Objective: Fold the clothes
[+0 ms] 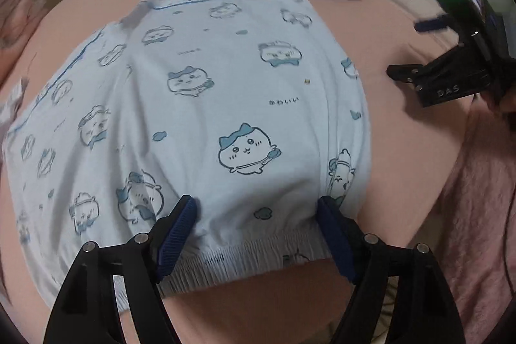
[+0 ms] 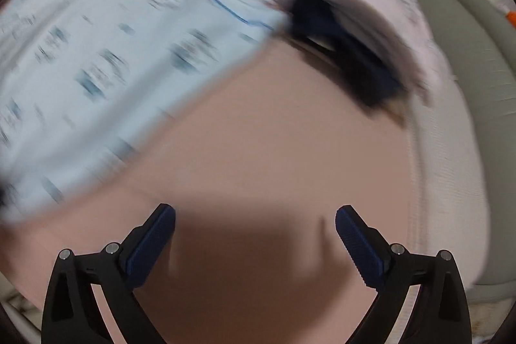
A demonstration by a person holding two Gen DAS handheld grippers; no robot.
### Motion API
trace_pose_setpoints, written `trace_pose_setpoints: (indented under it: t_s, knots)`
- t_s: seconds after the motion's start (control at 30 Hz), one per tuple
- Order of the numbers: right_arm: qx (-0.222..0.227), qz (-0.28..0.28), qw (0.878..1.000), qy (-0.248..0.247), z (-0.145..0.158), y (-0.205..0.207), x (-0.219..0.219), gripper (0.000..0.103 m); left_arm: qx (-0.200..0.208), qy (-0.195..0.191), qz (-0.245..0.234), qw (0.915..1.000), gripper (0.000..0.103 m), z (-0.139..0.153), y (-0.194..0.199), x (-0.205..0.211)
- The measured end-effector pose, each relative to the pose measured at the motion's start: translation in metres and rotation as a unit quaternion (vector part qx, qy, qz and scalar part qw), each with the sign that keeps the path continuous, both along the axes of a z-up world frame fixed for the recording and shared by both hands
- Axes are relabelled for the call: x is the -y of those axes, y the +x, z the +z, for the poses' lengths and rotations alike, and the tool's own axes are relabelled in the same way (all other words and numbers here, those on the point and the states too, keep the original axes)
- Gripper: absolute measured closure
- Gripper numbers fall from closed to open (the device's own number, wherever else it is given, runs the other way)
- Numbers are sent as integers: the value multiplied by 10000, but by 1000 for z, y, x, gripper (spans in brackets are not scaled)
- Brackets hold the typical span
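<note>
"かわいい" printed on the pale blue garment [image 1: 193, 105], "DAS" on the right tongs [image 1: 448, 92]

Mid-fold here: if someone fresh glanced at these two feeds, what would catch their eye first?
The pale blue cartoon-print garment spread flat on the pink bedsheet, its gathered waistband between the open fingers of the left hand-held gripper. Next, the heap of pink and dark clothes at the sheet's far edge. The right hand-held gripper hangs open over bare sheet.
</note>
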State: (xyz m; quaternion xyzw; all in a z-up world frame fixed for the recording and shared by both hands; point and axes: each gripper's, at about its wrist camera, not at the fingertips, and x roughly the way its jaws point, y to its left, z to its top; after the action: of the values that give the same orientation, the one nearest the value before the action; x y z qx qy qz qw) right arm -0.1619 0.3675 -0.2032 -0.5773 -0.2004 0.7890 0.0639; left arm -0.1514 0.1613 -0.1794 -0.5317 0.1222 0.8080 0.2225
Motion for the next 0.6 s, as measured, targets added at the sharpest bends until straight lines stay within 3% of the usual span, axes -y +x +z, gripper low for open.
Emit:
trace_pose_setpoints:
  t_s: [0.13, 0.23, 0.37, 0.5, 0.6]
  knots:
    - [-609, -231, 9935, -929, 30, -9, -3, 4, -340, 394, 45, 9986, 28, 12, -10, -19]
    - [-727, -8, 9913, -1093, 31, -29, 25, 4, -403, 353, -18, 9986, 28, 8, -28, -44]
    - [-255, 362, 9941, -994, -10, -47, 40, 4, -204, 263, -144, 9993, 27, -7, -27, -53]
    - [28, 333, 9932, -1113, -12, -24, 14, 3, -126, 513, -465, 9975, 28, -2, -2, -46]
    - [-92, 228, 9938, -1080, 2, -18, 6, 2, -287, 992, 160, 9945, 28, 15, -7, -18]
